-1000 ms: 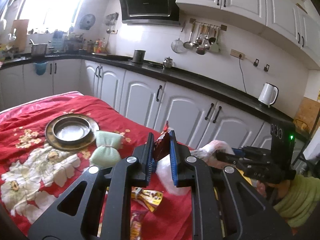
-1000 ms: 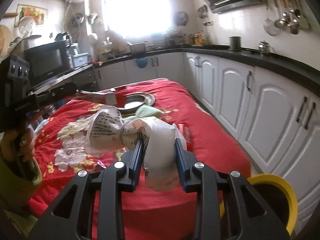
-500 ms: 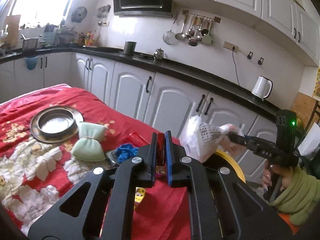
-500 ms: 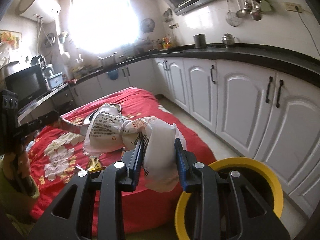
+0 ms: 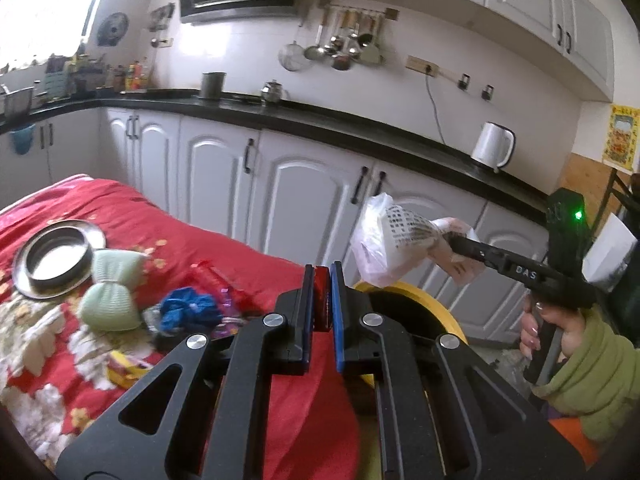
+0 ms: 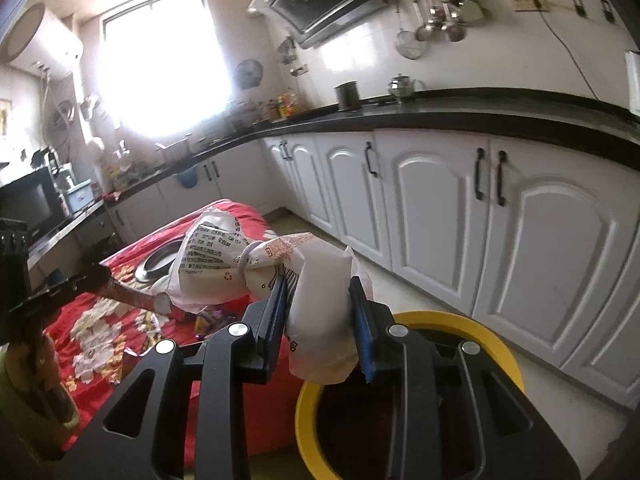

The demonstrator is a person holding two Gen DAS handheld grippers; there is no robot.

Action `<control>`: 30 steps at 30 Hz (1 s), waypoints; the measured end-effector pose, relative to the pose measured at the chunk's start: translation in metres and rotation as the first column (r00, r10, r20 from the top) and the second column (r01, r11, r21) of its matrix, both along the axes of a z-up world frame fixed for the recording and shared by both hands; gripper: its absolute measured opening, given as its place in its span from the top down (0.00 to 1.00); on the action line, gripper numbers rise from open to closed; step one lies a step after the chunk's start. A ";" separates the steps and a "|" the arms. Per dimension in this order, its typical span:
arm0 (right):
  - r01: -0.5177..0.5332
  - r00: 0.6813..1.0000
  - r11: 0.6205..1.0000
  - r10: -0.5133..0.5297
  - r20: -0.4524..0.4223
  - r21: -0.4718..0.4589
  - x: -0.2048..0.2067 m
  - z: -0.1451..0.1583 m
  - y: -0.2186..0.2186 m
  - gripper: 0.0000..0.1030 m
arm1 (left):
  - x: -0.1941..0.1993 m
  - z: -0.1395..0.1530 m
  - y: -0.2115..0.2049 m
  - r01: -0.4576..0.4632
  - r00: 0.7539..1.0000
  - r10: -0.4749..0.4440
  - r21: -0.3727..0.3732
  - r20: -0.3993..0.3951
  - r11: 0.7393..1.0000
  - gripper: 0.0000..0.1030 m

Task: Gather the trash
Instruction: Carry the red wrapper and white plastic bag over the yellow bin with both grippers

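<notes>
Right gripper (image 6: 320, 312) clamping white bag (image 6: 320, 300) over yellow-rimmed bin (image 6: 500, 352), contents unreadable; left gripper (image 5: 321, 300), bin at 1 o'clock, pinching red wrapper (image 5: 321, 296).

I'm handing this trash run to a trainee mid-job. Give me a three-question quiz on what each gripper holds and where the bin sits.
1. True or false: the right gripper is shut on a white plastic bag.
2. Multiple choice: the yellow-rimmed bin is (A) on the counter, (B) on the floor beside the red-covered table, (C) on the table.
3. Fill in: the left gripper is shut on a ____-coloured wrapper.

Key
1. True; the bag hangs between the fingers, over the bin's mouth.
2. B.
3. Red. The green bow-shaped cloth, blue scrap and metal dish lie on the table.
</notes>
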State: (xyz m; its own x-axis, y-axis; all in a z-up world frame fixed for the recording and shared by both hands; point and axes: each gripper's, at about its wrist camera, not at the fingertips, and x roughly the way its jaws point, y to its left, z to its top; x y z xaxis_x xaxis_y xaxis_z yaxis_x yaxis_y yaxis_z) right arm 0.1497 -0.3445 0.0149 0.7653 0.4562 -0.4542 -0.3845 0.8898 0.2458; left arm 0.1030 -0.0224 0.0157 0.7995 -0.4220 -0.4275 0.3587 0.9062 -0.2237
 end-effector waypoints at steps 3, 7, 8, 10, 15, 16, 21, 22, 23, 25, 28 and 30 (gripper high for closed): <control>0.032 0.999 0.999 -0.032 -0.003 0.009 0.000 -0.002 -0.013 0.72 | 0.005 -0.004 -0.017 0.037 0.999 -0.038 -0.023 -0.019 0.999 0.96; 0.081 0.997 0.997 -0.081 -0.006 0.015 -0.003 -0.005 -0.029 0.72 | 0.010 -0.008 -0.039 0.072 0.997 -0.073 -0.014 -0.020 0.997 0.96; 0.092 0.996 0.996 -0.092 -0.006 0.017 -0.004 -0.006 -0.033 0.72 | 0.011 -0.010 -0.045 0.085 0.996 -0.085 -0.011 -0.019 0.996 0.96; 0.115 0.993 0.993 -0.114 -0.008 0.019 -0.002 -0.008 -0.043 0.72 | 0.014 -0.011 -0.056 0.102 0.995 -0.102 -0.006 -0.019 0.995 0.96; 0.169 0.985 0.985 -0.169 -0.024 0.013 -0.002 -0.017 -0.063 0.71 | 0.020 -0.018 -0.083 0.151 0.988 -0.150 0.014 -0.029 0.988 0.96; 0.177 0.984 0.984 -0.176 -0.030 0.014 -0.002 -0.019 -0.066 0.71 | 0.021 -0.019 -0.087 0.159 0.987 -0.158 0.017 -0.032 0.987 0.96; 0.212 0.976 0.977 -0.211 -0.048 0.014 -0.002 -0.029 -0.080 0.71 | 0.027 -0.029 -0.110 0.202 0.978 -0.200 0.043 -0.057 0.978 0.96; 0.218 0.975 0.976 -0.217 -0.051 0.013 -0.003 -0.030 -0.083 0.71 | 0.028 -0.030 -0.113 0.208 0.977 -0.205 0.046 -0.062 0.977 0.96; 0.222 0.974 0.975 -0.221 -0.054 0.014 -0.002 -0.032 -0.085 0.71 | 0.030 -0.033 -0.118 0.216 0.975 -0.213 0.050 -0.069 0.975 0.96; 0.234 0.971 0.972 -0.232 -0.061 0.016 -0.002 -0.035 -0.089 0.71 | 0.032 -0.037 -0.124 0.228 0.972 -0.224 0.056 -0.078 0.972 0.96; 0.245 0.967 0.969 -0.243 -0.076 0.018 -0.001 -0.041 -0.096 0.71 | 0.036 -0.044 -0.134 0.248 0.966 -0.242 0.068 -0.095 0.966 0.96; 0.250 0.965 0.968 -0.247 -0.093 0.018 0.000 -0.046 -0.099 0.71 | 0.039 -0.047 -0.138 0.258 0.963 -0.250 0.073 -0.105 0.963 0.96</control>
State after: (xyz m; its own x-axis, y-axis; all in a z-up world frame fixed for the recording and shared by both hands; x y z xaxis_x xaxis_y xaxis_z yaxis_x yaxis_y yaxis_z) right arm 0.1497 -0.4437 -0.0311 0.8134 0.2710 -0.5148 -0.1277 0.9465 0.2964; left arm 0.1416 -0.1609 -0.0309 0.6253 -0.5646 -0.5387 0.5607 0.8052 -0.1931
